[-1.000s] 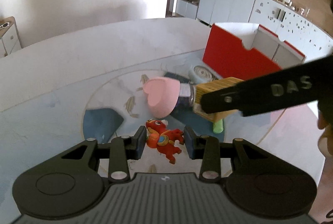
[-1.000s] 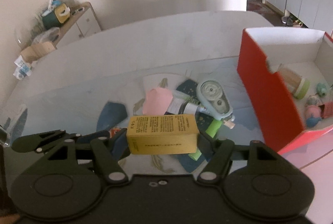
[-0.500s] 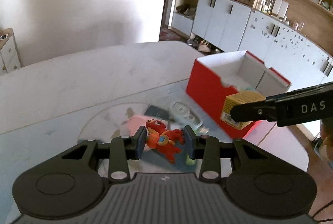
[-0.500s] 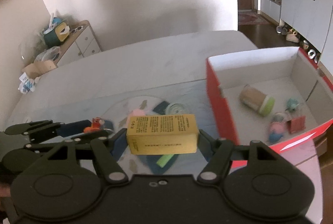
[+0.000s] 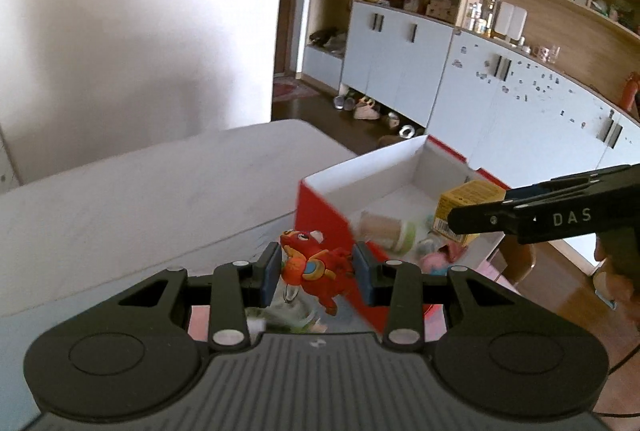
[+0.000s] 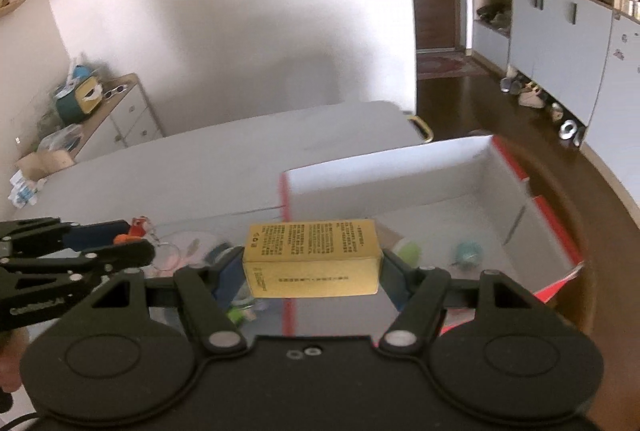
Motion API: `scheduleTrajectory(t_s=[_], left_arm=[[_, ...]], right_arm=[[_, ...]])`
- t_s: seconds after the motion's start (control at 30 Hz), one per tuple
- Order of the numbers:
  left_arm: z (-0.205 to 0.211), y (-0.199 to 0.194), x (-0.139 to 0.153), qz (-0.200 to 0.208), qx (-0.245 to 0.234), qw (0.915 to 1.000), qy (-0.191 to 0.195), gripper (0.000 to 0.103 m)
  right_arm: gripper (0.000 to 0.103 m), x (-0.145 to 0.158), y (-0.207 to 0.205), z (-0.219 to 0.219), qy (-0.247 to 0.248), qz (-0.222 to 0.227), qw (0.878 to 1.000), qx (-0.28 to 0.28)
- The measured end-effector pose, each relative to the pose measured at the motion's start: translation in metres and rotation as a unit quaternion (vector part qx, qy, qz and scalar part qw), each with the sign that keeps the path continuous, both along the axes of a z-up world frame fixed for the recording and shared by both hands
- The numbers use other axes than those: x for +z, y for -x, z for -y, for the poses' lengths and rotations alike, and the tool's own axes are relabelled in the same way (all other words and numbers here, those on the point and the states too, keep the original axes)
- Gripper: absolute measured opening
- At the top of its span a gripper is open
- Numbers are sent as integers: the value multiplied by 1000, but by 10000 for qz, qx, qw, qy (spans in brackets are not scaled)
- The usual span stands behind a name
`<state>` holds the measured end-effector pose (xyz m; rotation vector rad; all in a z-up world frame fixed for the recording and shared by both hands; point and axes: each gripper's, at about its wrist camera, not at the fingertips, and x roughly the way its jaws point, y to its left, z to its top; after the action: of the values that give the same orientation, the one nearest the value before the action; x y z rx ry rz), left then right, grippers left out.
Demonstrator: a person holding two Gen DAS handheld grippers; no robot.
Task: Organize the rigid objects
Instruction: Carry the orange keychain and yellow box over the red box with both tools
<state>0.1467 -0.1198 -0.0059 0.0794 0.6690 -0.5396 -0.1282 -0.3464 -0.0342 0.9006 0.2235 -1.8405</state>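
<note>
My left gripper (image 5: 316,269) is shut on a small red dragon toy (image 5: 316,267), held in the air just left of the red box (image 5: 320,209). My right gripper (image 6: 312,263) is shut on a yellow carton (image 6: 312,257) and hangs over the box's near left corner (image 6: 285,207). In the left wrist view the carton (image 5: 464,205) sits above the box's white inside. The box holds a brown tube with a green cap (image 5: 384,231), a teal trinket (image 6: 466,251) and a pink toy (image 5: 434,261). The left gripper with the red toy (image 6: 138,227) shows at the left of the right wrist view.
A white table (image 5: 140,187) carries the box at its right end; loose items (image 6: 240,313) lie blurred under the grippers. Beyond the table edge are a dark wood floor (image 6: 460,95), white cabinets (image 5: 500,103) and a side cabinet (image 6: 120,111) by the wall.
Both grippers have risen and swung right from the pile of loose items toward the red box, each keeping its object. The carton now hangs over the box.
</note>
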Motion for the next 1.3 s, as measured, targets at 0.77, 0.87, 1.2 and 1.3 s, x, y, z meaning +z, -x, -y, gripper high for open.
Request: scheduleTrajectory(t_s=[0.77, 0.87, 1.2, 1.3], left_arm=[[171, -52, -35, -289, -544, 9964, -581, 38], [187, -58, -50, -404, -539, 9948, -760, 38], [215, -83, -87, -1037, -370, 9872, -1155, 38], [223, -91, -95, -1248, -348, 9838, -1237, 38]], right_arm=[[70, -49, 127, 0, -465, -80, 9983, -353], [70, -56, 132, 11, -530, -56, 9982, -283], [70, -95, 144, 62, -1083, 145, 9940, 92], [70, -102, 145, 73, -1292, 162, 9914, 164]])
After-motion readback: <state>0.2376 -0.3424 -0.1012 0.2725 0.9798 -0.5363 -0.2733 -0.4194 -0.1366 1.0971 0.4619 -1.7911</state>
